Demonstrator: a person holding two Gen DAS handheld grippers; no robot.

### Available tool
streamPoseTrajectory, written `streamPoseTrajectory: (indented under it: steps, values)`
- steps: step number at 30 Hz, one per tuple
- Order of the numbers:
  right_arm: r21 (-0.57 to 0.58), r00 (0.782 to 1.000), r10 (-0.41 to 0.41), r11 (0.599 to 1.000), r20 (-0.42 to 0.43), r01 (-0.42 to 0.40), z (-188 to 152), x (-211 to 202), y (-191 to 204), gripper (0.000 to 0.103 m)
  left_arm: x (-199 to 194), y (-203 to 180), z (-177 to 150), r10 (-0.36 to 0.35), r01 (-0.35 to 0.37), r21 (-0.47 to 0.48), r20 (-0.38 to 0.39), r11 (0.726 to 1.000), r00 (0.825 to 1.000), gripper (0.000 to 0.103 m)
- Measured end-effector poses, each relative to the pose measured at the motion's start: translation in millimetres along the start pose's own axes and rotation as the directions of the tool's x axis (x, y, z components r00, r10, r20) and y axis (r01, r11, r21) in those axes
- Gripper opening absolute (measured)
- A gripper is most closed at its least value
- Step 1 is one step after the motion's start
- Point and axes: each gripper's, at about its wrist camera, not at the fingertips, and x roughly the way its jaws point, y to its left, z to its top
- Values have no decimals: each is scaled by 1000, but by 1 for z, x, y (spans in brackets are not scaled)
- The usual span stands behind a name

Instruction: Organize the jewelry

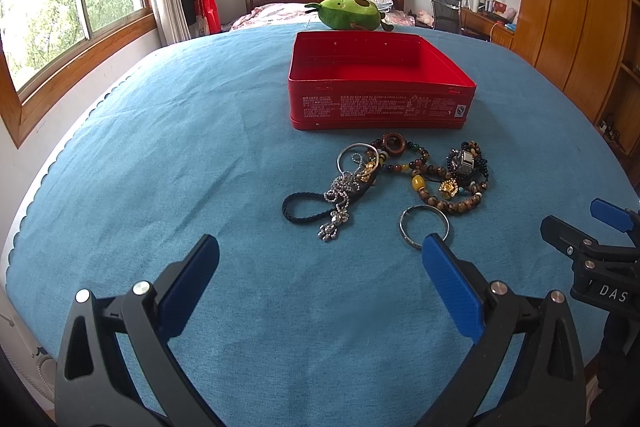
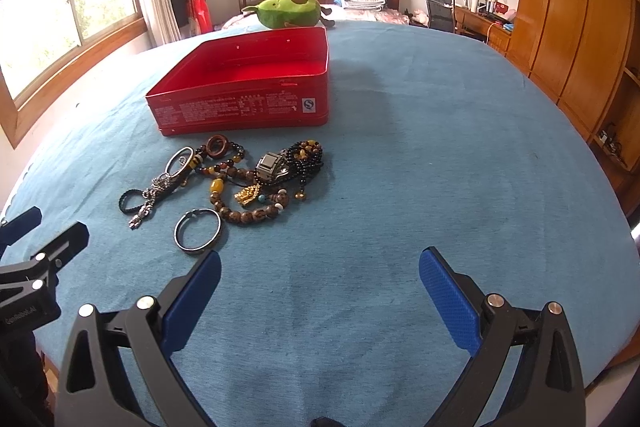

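Note:
An open red tin box (image 1: 380, 107) (image 2: 240, 107) stands empty on the blue cloth. In front of it lies a pile of jewelry: a silver bangle (image 1: 424, 225) (image 2: 198, 230) nearest me, a brown bead bracelet (image 1: 456, 203) (image 2: 252, 213), a silver chain (image 1: 338, 203) (image 2: 150, 199), a black braided cord (image 1: 304, 207) (image 2: 128, 201), a wooden ring (image 1: 394, 143) (image 2: 218, 145) and a metal watch (image 1: 464, 161) (image 2: 270, 165). My left gripper (image 1: 320, 259) hovers open just short of the pile. My right gripper (image 2: 320, 271) is open too, to the right of the pile. Nothing is held.
A green avocado plush toy (image 1: 352, 11) (image 2: 290, 11) sits behind the box. The blue cloth (image 1: 180, 147) (image 2: 460, 147) covers a wide table. Windows line the left wall, a bed stands behind, wooden cabinets and a desk fill the right side.

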Motion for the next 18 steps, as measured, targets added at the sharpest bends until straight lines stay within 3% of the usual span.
streamPoseTrajectory:
  steps: [5,11,15,18]
  values:
    - [-6,1000,17,1000,0,-17,0,0,1,99,1,4,0,-2,2,-10,-1,1000,1000,100]
    - [-28,995,101,994,-14,-101,5,5,3,99,6,18,7,-44,44,-36,5,998,999,100]
    - [-35,982,181,982,-52,-183,13,15,5,98,13,29,17,-76,75,-52,-17,996,997,100]
    - [-14,964,250,967,-91,-253,19,24,3,90,23,36,28,-53,52,-47,-34,998,998,100]
